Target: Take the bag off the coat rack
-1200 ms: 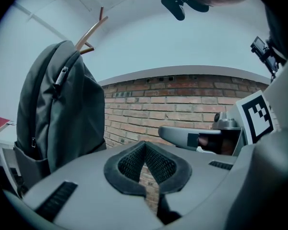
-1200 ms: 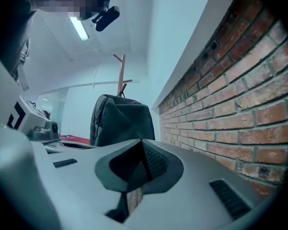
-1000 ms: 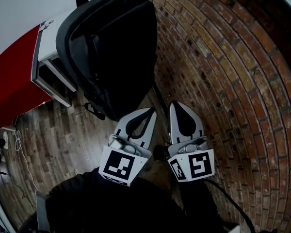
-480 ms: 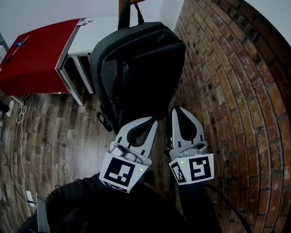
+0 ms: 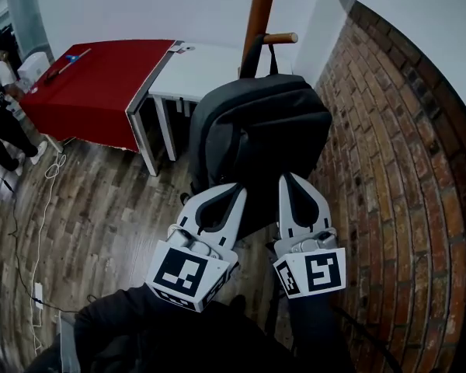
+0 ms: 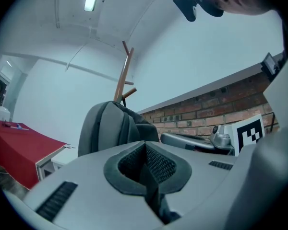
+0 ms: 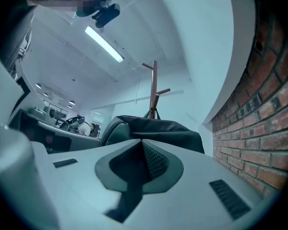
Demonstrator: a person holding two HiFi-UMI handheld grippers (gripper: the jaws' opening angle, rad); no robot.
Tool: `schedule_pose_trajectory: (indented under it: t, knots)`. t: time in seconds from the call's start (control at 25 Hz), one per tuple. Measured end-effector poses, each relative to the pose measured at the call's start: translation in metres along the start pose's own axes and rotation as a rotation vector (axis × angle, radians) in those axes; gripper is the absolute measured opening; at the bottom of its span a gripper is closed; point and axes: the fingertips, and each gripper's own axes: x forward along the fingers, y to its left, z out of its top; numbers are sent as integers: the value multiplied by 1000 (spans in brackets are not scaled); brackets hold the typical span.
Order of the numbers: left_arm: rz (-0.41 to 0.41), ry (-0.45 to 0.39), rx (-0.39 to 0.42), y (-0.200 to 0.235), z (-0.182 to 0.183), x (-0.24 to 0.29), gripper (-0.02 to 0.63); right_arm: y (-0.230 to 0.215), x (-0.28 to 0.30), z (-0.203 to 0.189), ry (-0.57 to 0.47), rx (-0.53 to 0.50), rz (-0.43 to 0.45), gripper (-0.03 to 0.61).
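1. On the coat rack (image 5: 258, 14), in the corner by the brick wall (image 5: 388, 177), the bag (image 5: 260, 142) hangs by its top handle (image 5: 252, 57) from a low peg (image 5: 281, 37). It is not yet lifted off.
2. Low in front of the bag, we hold the left tool (image 5: 234, 186) and the right tool (image 5: 289, 179) side by side. Each has its jaws pressed together with nothing between them.
3. We judge this to be the approach. The next move calls for raising a tool to the handle, parting its jaws, gripping the strap, and lifting it up and outward past the peg's end.
4. The bag hides the rack's lower pole and foot, and the head view cuts off its top. We cannot make out exactly how the handle sits on the peg, or whether the tool tips touch the bag.
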Motion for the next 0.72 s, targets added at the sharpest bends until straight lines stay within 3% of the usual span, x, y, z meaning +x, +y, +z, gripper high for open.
schedule_pose_trajectory:
  t: [0.36, 0.56, 0.72]
  knots:
    - [121, -70, 41, 40, 51, -4, 9, -6, 45, 35, -4, -36, 45, 6]
    - [152, -93, 38, 58, 76, 8, 9, -22, 69, 56, 1, -44, 17, 7]
    - [154, -96, 37, 60, 76, 13, 9, -32, 91, 73, -2, -78, 30, 8]
